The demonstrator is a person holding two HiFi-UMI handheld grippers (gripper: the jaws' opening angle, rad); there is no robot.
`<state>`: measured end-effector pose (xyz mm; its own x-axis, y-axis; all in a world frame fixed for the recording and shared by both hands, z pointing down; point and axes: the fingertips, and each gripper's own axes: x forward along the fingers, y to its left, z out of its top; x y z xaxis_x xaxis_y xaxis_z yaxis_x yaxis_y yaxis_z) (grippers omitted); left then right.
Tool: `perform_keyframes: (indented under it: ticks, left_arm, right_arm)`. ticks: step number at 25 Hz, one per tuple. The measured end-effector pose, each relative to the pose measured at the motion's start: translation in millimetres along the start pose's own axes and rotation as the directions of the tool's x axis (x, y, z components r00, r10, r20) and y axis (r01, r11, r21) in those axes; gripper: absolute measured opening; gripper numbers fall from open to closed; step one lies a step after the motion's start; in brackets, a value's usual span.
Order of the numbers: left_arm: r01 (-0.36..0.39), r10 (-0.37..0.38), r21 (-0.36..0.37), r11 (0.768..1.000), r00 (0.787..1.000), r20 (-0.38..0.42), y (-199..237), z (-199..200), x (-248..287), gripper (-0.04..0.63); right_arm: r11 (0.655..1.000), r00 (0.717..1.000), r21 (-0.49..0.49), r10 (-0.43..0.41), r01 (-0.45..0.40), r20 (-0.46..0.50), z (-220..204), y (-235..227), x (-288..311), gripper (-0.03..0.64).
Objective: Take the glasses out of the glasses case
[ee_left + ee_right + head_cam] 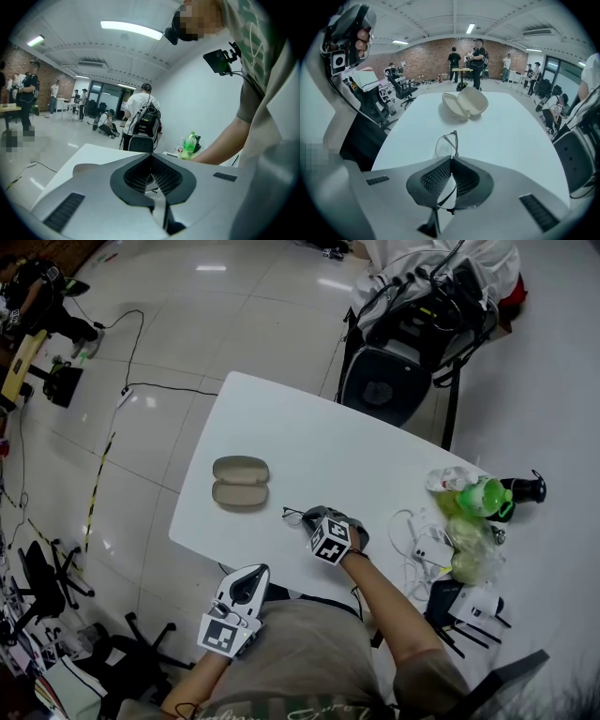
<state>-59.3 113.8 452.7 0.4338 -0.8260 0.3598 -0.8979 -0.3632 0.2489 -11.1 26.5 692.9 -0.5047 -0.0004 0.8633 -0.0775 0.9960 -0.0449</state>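
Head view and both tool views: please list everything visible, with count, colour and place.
table: one, white, centre.
glasses case: one, beige, open, left on the table.
glasses: one pair, dark thin frame, near the table's front edge.
bottle: one, green, table's right end.
chair: one, black, beyond the far edge.
left tool: one, grey, shut and empty, off the table.
right tool: one, grey, shut on the glasses.

The glasses (446,144) have a thin, dark, metal-looking wire frame and clear lenses. At their ten o'clock, the glasses case (240,482) is a smooth, matt beige shell. The table (309,442) is smooth white. The right gripper (451,160) is matt grey plastic with black ribbed pads (436,180). The floor (202,324) is glossy tile.
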Motion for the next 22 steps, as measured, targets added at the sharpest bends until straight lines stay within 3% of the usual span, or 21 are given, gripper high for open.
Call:
perform_keyframes:
  ticks: [8,14,22]
  left_arm:
    - [-0.009,0.008,0.019,1.000,0.999,0.034,-7.7,15.2,5.3,0.008]
    - [0.030,-0.030,0.019,0.999,0.999,-0.014,-18.0,-1.1,11.2,0.006]
    - [0.037,-0.037,0.024,0.999,0.999,-0.001,-22.0,3.0,23.1,0.006]
  right_arm:
    - [1.000,1.000,0.006,0.005,-0.005,0.000,-6.4,3.0,-4.5,0.020]
    - [0.997,0.999,-0.077,0.005,-0.008,-0.036,-11.9,7.6,-6.2,0.020]
    - [0.998,1.000,-0.057,0.011,-0.011,-0.005,-8.2,6.9,-10.4,0.020]
